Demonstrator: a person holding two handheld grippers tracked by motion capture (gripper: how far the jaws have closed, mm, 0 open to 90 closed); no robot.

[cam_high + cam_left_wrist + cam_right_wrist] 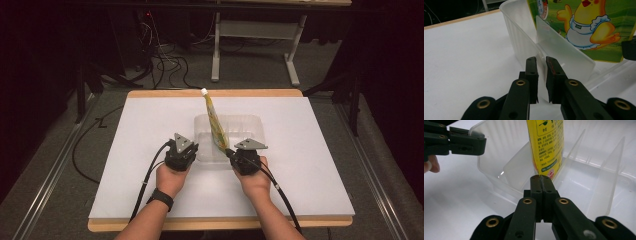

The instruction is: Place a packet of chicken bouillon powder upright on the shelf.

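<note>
Clear plastic was doing most of the work here: a see-through bin [250, 125] sat mid-table [125, 165], with thin dividers inside it, and both grippers were at its near edge.

On the left, the left gripper [186, 153] had its jaws nearly together on the bin's near-left wall, pinching the thin plastic from both sides. My guess is that was just to keep the light bin from sliding or tipping while the other hand worked. That forearm came in from the near edge angled slightly right, watch [160, 198] on the wrist, hand wrapped round the gripper body.

To the right, the right gripper [230, 152] was clamped fully closed on the bottom corner of a yellow pouch [214, 122]. The pouch leaned up and away, white cap [204, 91] at the far end, its lower part inside the bin between dividers. Holding it by the bottom seam looked like a way to steer it into a slot. That hand pointed far-left, wrist fairly straight.
</note>
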